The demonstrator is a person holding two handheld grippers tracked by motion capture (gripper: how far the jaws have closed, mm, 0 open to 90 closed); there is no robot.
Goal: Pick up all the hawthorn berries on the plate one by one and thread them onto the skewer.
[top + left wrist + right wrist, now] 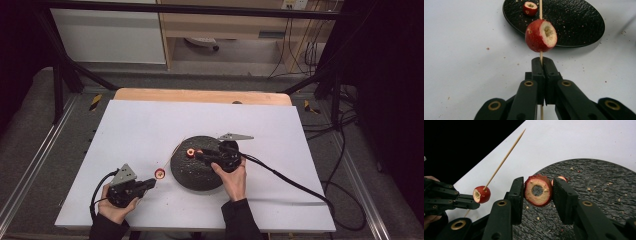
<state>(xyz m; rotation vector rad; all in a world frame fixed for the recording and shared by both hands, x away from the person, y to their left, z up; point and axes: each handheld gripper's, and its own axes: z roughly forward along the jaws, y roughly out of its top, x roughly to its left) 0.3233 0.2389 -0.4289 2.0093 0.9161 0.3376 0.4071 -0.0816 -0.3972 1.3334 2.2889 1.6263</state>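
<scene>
My left gripper [542, 60] is shut on the lower end of a thin wooden skewer [540, 7]. A red cored fruit [540, 35] is threaded on it just beyond the jaws. In the high view this gripper [152, 182] sits left of the black plate [195, 176], with the skewered fruit [160, 173] at its tip. My right gripper [538, 188] is shut on a second red cored fruit [538, 190], its hole facing the camera, above the plate [594, 185]. The skewer [504, 160] points up and away to the left of it. Another fruit piece [530, 8] lies on the plate.
The plate rests on a white sheet [150, 125] over a wooden table [200, 95]. Crumbs dot the plate and the sheet. Black cables [290, 180] trail from the grippers toward the right. A dark frame [65, 65] surrounds the table.
</scene>
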